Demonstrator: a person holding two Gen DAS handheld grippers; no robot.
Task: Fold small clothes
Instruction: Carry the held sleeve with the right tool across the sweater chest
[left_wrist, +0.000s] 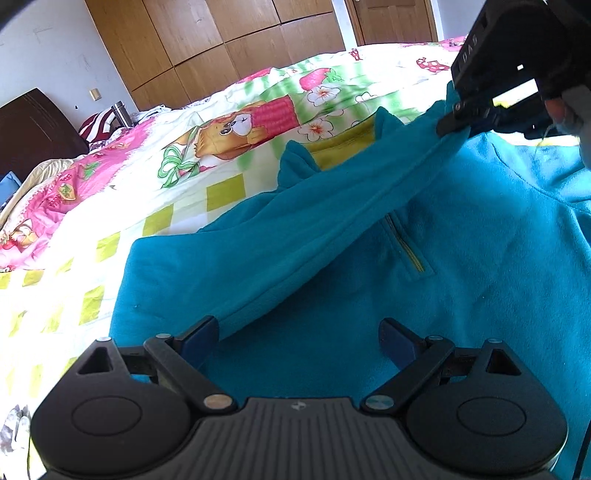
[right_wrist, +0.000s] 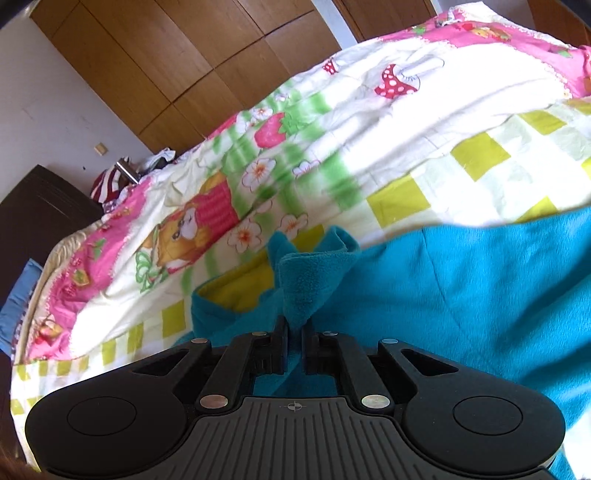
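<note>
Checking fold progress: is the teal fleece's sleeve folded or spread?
Partly folded: the right gripper holds the sleeve lifted across the fleece front.

The right claw (right_wrist: 294, 328) is clamped on a bunched fold of a teal fleece top (right_wrist: 461, 295). The top lies on a bed under a quilt (right_wrist: 424, 122) printed with strawberries, flowers and a bear. Wooden wardrobe doors (right_wrist: 192, 55) stand behind.

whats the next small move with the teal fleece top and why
Probably close the open left gripper on the taut fold of the teal fleece zip top lying between its fingers; the right gripper already pinches the fold's far end, lifted off the patterned quilt.
</note>
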